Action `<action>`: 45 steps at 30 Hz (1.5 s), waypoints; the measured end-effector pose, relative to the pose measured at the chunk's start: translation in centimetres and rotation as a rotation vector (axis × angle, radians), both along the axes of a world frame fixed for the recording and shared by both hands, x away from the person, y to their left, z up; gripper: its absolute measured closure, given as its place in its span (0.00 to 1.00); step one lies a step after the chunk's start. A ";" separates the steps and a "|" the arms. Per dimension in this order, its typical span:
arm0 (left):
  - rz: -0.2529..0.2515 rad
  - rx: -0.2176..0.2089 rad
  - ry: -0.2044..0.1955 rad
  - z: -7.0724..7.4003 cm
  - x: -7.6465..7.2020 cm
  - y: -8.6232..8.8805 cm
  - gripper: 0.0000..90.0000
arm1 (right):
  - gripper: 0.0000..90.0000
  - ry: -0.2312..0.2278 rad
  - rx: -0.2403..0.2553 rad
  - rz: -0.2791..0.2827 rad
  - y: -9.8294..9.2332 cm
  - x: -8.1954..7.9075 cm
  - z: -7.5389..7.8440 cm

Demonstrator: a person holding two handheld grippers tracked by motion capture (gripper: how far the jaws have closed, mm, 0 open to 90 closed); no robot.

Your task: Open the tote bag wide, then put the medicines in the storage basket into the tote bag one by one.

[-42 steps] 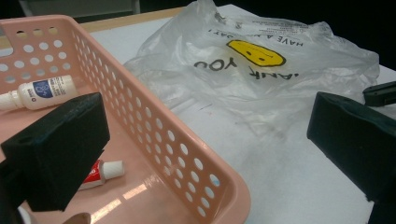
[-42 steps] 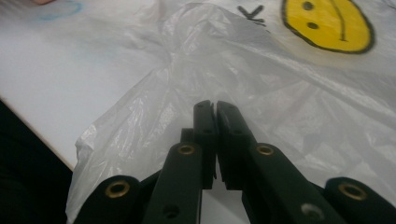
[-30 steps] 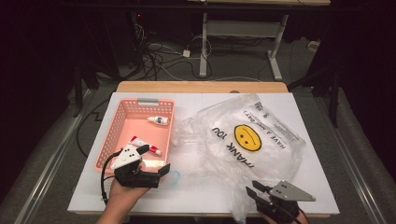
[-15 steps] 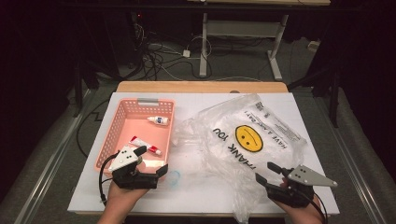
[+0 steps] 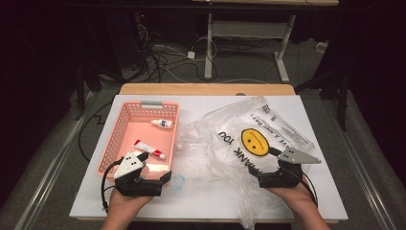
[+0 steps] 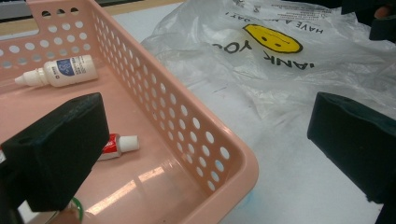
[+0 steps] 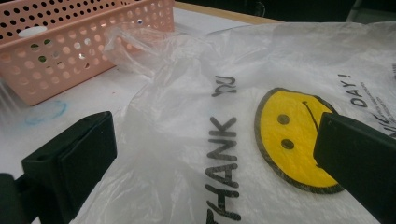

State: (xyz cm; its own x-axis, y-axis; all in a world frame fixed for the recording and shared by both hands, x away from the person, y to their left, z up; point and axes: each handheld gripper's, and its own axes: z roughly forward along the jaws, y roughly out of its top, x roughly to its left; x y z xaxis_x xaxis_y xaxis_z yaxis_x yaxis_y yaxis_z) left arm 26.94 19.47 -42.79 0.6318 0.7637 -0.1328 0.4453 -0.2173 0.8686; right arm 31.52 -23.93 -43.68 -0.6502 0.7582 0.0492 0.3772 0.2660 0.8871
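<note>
1. Our right gripper [image 5: 266,167] has just been opening; its jaws are spread, nothing between them, over the plastic bag [image 5: 253,139]
2. Our left gripper [image 5: 156,168] gapes across the basket [image 5: 106,157] corner; its left jaw partly hides the tube [image 6: 119,143]

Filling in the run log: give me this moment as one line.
left gripper: open, by basket | right gripper: jaws just opened, over plastic bag
</note>
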 end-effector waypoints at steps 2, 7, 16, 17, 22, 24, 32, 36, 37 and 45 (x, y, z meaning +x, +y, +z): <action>-0.003 0.000 0.006 -0.1 0.0 0.0 0.00 | 0.00 0.002 -0.003 0.005 0.3 0.5 0.0; 0.012 -0.005 0.010 -0.1 -0.2 0.2 0.00 | 0.00 -0.006 -0.015 0.032 1.3 1.6 0.4; 0.023 -0.006 0.012 0.0 -0.3 0.4 0.00 | 0.00 -0.032 -0.033 0.069 3.0 3.4 1.3; 0.025 -0.006 0.011 0.0 -0.3 0.4 0.00 | 0.00 -0.031 -0.028 0.071 3.1 3.7 1.4; 0.019 -0.012 0.014 0.1 -0.2 0.3 0.00 | 0.00 -0.019 -0.022 0.080 3.6 4.5 1.3; 0.030 -0.020 0.004 0.2 -0.2 0.4 0.00 | 0.01 -0.011 -0.011 0.085 3.8 4.4 1.3; 0.041 -0.028 -0.004 0.4 -0.2 0.7 0.00 | 0.12 0.050 -0.027 0.121 4.2 4.1 0.5; 0.034 -0.024 -0.011 0.4 -0.3 0.4 0.00 | 0.19 0.063 -0.032 0.141 4.4 3.8 0.6; 0.028 -0.024 -0.012 0.4 -0.3 0.4 0.00 | 0.20 0.066 -0.035 0.149 4.6 3.6 0.6; 0.000 -0.020 -0.012 0.3 -0.2 -0.1 0.00 | 0.30 0.101 -0.106 0.216 6.4 3.1 -0.1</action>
State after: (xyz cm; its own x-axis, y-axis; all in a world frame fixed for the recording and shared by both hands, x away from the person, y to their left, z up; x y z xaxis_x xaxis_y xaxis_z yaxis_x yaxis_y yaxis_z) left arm 26.74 19.36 -42.47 0.6336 0.7608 -0.1407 0.4351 -0.2000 0.8779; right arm 34.63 -17.56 -43.74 -0.7936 0.6063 0.0499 0.3868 0.4397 0.8106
